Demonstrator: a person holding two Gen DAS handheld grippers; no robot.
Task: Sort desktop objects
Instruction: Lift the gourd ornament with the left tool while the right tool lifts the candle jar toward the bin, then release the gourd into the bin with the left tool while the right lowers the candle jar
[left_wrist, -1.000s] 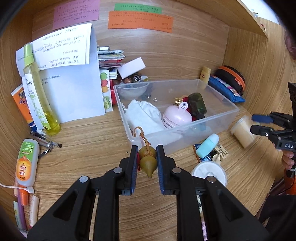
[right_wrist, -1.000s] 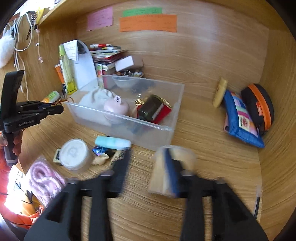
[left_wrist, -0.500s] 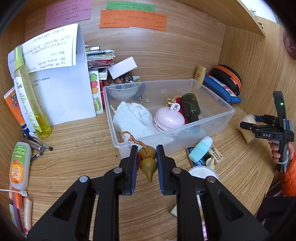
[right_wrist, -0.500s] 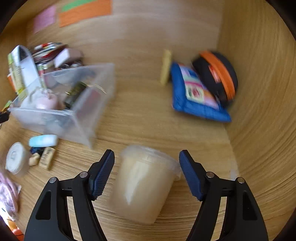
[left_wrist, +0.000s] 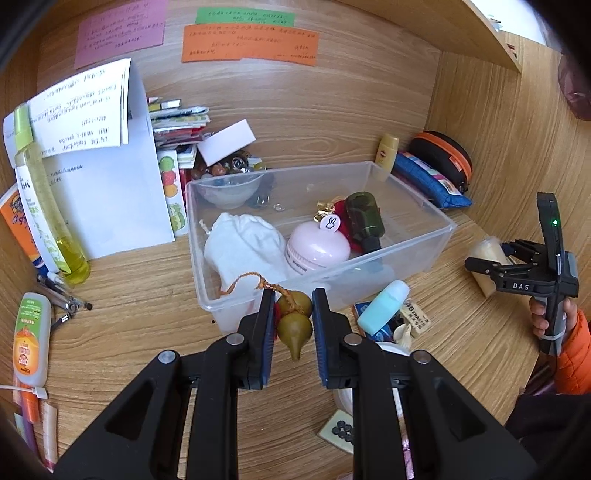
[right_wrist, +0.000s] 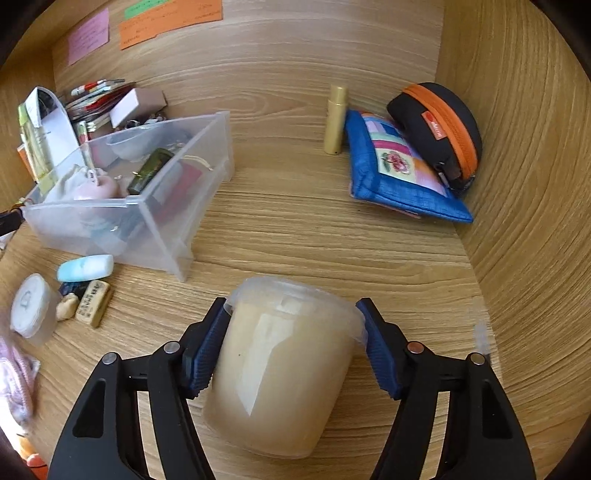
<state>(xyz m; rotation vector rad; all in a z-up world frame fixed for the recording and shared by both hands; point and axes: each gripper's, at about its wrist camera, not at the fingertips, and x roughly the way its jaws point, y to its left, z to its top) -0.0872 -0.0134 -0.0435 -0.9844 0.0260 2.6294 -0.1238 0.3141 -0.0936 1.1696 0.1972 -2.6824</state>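
The left gripper (left_wrist: 294, 325) was clamped on a small olive-brown gourd charm (left_wrist: 294, 322), its pointed end hanging below the pads and its braided cord (left_wrist: 246, 277) trailing over the near wall of the clear plastic bin (left_wrist: 424, 210). The right gripper (right_wrist: 291, 350) straddled a translucent beige tub (right_wrist: 284, 365) lying on its side near the desk's (right_wrist: 314, 236) front edge; its jaws were closing, the left pad touching the tub under its rim, while whether the right pad touched could not be told. In the left view that tub (left_wrist: 485, 258) was half hidden behind the right gripper (left_wrist: 476, 264), held by a hand (left_wrist: 539, 317) in an orange sleeve.

The bin sat mid-desk and held one white cloth pouch (left_wrist: 247, 247), one pink round case (left_wrist: 317, 251), one dark green bottle (left_wrist: 364, 218) and one small clear bowl (left_wrist: 231, 190); a red item beneath the bottle was mostly covered. In front of the bin lay one pale blue tube (left_wrist: 384, 304), one labelled eraser (left_wrist: 417, 314) and a white round lid (right_wrist: 29, 306), in the left view largely blocked by the gripper. At the back right corner stood one yellow tube (right_wrist: 335, 120), one blue pouch (right_wrist: 399, 173) and one black case with an orange zip (right_wrist: 439, 129). Three coloured notes (left_wrist: 251, 42) hung on the back wall, their writing too small to read.
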